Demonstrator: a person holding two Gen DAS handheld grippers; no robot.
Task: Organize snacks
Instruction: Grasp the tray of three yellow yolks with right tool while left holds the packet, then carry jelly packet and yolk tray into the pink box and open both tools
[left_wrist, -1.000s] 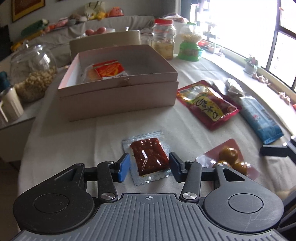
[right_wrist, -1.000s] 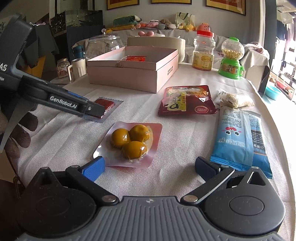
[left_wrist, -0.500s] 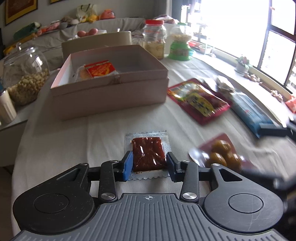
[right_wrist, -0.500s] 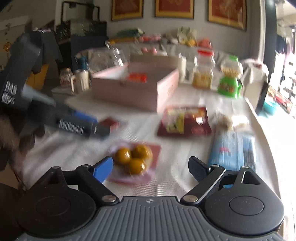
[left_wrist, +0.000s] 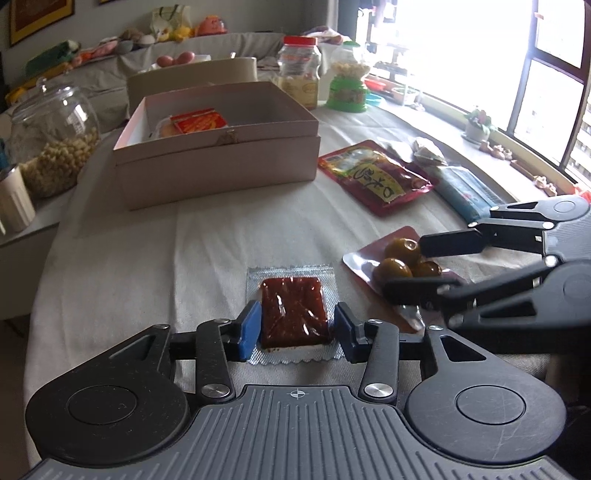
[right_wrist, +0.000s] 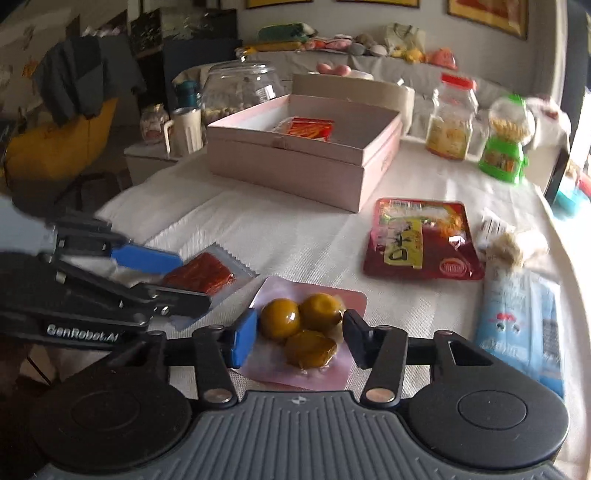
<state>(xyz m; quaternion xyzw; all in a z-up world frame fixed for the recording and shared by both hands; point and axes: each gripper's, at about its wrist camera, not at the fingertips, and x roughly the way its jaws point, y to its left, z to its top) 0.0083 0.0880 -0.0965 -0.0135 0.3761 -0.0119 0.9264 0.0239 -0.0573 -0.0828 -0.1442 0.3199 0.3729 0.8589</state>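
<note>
Where right gripper (left_wrist: 424, 266) reaches, egg pack (left_wrist: 397, 264) hides.

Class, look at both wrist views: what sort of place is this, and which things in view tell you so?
Probably a home living or dining room: a sofa lined with soft toys, framed pictures on the wall, and a cloth-covered table with snack packets and a pink box.
</note>
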